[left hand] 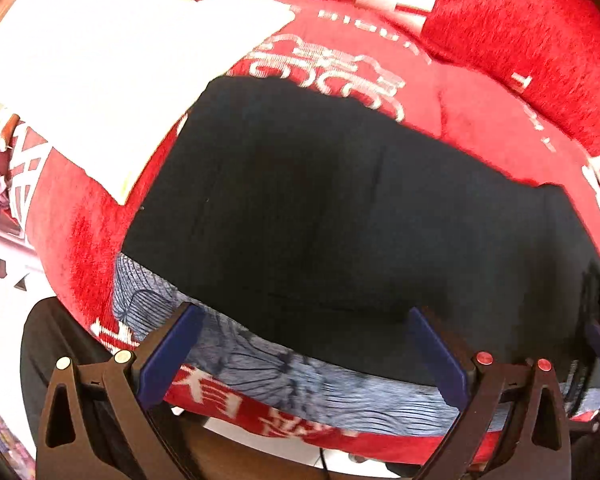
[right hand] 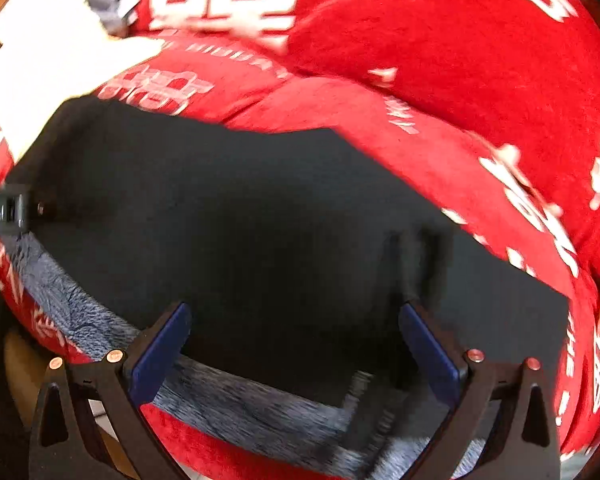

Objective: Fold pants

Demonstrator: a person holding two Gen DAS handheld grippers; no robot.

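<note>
Left wrist view shows the dark, soft fabric pants (left hand: 320, 216) lying flat on a red plush blanket with white lettering (left hand: 500, 40). Both the left gripper (left hand: 304, 352) and right gripper (right hand: 296, 348) gape wide, empty. Limp and light, probably; pinching a near hem corner seems best.

1. The pants (left hand: 340, 208) are plain black.
2. The blanket (left hand: 520, 40) under them is bright red with white characters and motifs.
3. A blue-grey cloth (left hand: 260, 364) shows dark fine-line patterning.
4. A plain white cloth (left hand: 112, 64) lies on the red.
5. My tongs (left hand: 304, 354) have dark blue pads (left hand: 168, 356) on black arms.
</note>
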